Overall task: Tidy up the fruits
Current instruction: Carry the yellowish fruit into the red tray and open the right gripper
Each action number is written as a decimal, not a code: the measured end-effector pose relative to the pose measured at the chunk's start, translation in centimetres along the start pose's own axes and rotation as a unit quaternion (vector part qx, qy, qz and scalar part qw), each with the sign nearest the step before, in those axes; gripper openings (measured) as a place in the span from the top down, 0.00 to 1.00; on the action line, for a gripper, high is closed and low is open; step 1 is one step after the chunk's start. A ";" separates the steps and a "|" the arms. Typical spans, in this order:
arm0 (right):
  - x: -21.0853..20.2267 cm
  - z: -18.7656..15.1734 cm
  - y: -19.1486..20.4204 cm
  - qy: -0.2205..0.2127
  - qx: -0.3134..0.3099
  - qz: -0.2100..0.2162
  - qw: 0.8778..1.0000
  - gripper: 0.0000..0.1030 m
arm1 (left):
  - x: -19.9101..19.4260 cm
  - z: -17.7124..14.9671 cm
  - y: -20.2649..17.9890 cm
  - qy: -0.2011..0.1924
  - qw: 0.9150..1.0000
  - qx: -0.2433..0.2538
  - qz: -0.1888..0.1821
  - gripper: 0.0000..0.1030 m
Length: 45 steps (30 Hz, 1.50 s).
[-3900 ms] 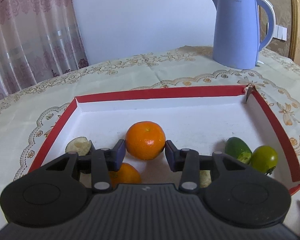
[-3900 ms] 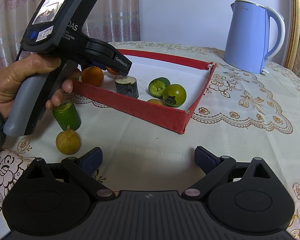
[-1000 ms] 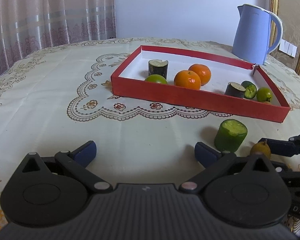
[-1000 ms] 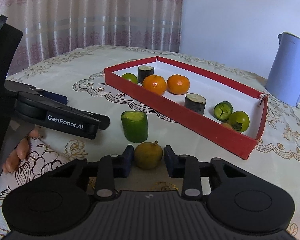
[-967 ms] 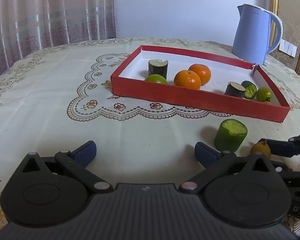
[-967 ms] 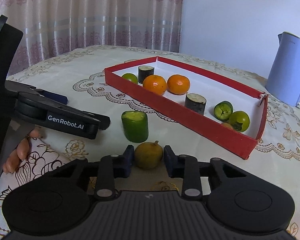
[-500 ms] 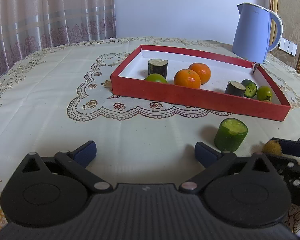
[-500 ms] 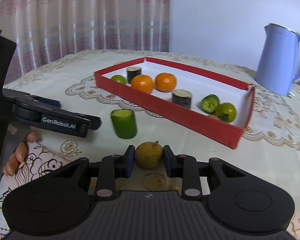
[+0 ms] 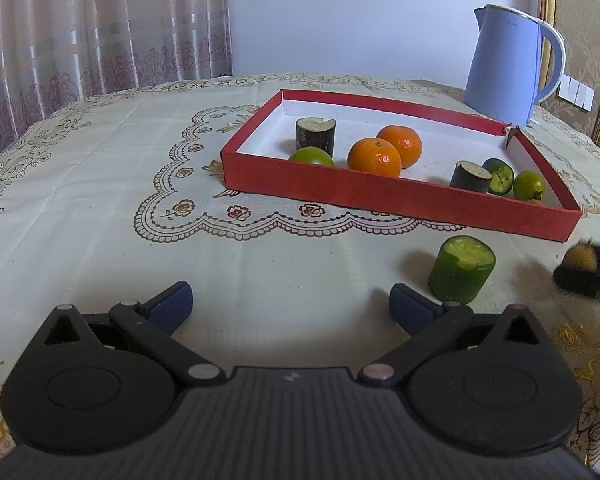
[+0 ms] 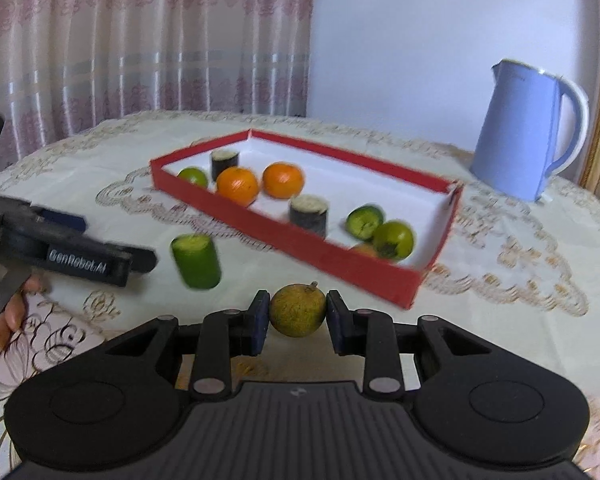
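where a second ago it sat on the cloth, the small round yellow-brown fruit with a short stem (image 10: 297,310) is now lifted clear of the table, pinched between the two blue pads of our right gripper (image 10: 298,322), whose jaws are narrowed onto its sides. in our left wrist view the same fruit (image 9: 580,255) has slid toward the right edge and sits higher than before. the right wrist view is blurred, and the shallow red cardboard tray with a white floor (image 10: 284,232) now lies lower and farther off than it did half a second back. the upright light green cut cylinder (image 10: 196,261) stands on the cloth to the left of the held fruit, near the tray's front wall, where it stood before. inside the tray we see two oranges (image 9: 384,152), two dark cut cylinders, and green fruits, unchanged. our left gripper (image 9: 290,302) hangs low over the cream embroidered tablecloth (image 9: 100,200), jaws spread wide and holding nothing, as before. a pale blue electric kettle (image 9: 508,66) stands beyond the tray.
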State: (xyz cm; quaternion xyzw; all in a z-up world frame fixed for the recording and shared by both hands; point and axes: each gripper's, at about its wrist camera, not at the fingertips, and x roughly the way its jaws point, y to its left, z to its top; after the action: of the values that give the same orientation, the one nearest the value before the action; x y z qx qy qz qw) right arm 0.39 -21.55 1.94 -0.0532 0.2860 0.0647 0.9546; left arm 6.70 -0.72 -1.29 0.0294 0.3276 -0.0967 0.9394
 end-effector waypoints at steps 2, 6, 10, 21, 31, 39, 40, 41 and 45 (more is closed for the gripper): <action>-0.2 0.6 -0.5 -0.009 -0.001 -0.008 1.000 0.71 | 0.0 0.0 0.0 0.000 1.000 0.000 0.000 0.00; -0.3 1.7 -1.4 -0.023 0.001 -0.024 0.999 0.71 | 0.0 0.0 0.0 0.000 1.000 0.000 0.000 0.00; 0.1 2.7 -2.4 -0.032 0.005 -0.039 0.999 0.71 | 0.0 0.0 0.0 0.000 1.000 0.000 0.000 0.00; 4.2 5.7 -3.7 -0.025 0.011 -0.056 0.998 0.71 | 0.0 0.0 0.0 0.000 1.000 0.000 0.000 0.00; 11.8 8.4 -2.9 0.021 -0.003 -0.056 0.998 0.71 | 0.0 0.0 0.0 0.000 1.000 0.001 0.000 0.00; 15.3 9.2 -2.7 0.060 -0.008 -0.050 0.997 0.71 | 0.0 0.0 -0.1 0.001 1.000 0.001 0.001 0.00; 15.5 9.3 -2.7 0.064 -0.010 -0.047 0.997 0.71 | 0.0 0.0 0.0 0.001 1.000 0.001 0.001 0.00; 15.5 9.3 -2.7 0.063 -0.009 -0.046 0.997 0.71 | 0.0 0.0 0.0 0.001 1.000 0.001 0.001 0.00; 15.1 9.4 -3.1 0.062 0.013 -0.035 0.997 0.71 | 0.0 0.0 0.0 0.000 1.000 0.001 -0.004 0.00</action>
State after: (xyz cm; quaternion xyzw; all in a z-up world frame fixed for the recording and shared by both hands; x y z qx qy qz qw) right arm 18.44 -21.89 1.61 -0.0547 0.3432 0.0241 0.9373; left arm 6.70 -0.74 -1.30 0.0289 0.3272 -0.1002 0.9392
